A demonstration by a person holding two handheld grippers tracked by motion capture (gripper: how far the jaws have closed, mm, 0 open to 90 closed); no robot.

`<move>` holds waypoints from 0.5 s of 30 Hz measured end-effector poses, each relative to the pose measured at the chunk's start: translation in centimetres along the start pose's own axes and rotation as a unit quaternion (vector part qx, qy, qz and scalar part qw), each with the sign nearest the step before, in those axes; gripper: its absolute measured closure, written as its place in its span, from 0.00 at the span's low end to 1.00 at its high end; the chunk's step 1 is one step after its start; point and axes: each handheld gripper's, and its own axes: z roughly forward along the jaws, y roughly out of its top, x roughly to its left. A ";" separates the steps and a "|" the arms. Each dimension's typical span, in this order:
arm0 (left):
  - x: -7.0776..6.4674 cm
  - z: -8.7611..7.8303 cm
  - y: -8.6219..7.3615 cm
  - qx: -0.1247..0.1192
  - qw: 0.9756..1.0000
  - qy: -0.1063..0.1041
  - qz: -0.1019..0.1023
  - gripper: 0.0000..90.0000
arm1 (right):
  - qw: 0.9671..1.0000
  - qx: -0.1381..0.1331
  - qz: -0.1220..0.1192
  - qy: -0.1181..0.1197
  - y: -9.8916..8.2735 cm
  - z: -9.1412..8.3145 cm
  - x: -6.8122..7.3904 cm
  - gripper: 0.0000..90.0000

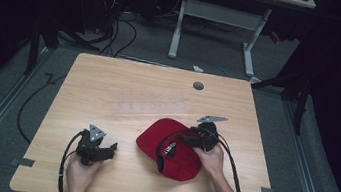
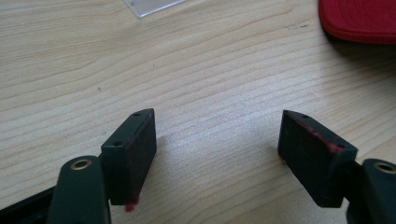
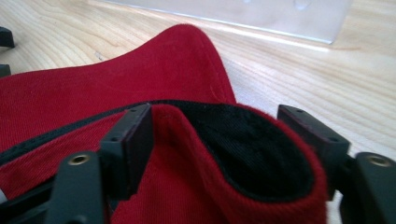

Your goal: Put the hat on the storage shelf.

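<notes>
Cap [image 1: 171, 149], red, on surface [image 1: 109, 87] right of centre, fabric fold bulging between spread jaws of right gripper [image 3: 219, 154], not pinched. Left gripper [image 2: 217, 154] released, empty, over bare wood, well left of cap. Clear plastic sheet [image 1: 149, 105] just beyond cap.

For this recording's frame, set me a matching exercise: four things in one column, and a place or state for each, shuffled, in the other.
Things:
1. red fabric baseball cap
2. clear flat plastic tray
3. left gripper
4. right gripper

Places or states:
A. open over bare wood of the light wooden table, nothing between its jaws
B. lies near the table's middle, beyond the cap
C. open, with a fold of the cap's edge bulging between its jaws
D. rests on the table's right half, by the person's right hand

Pairs: 1-D, 2-B, 3-A, 4-C
</notes>
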 end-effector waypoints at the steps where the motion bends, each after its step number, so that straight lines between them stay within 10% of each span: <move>1: 0.0 0.0 0.0 0.000 1.000 0.000 0.000 0.31 | 1.000 0.001 -0.001 0.003 -0.1 0.1 -0.1 0.36; 15: -0.1 0.0 0.0 0.000 1.000 -0.002 -0.002 0.31 | 0.998 0.015 -0.046 0.037 -1.0 0.2 0.1 0.83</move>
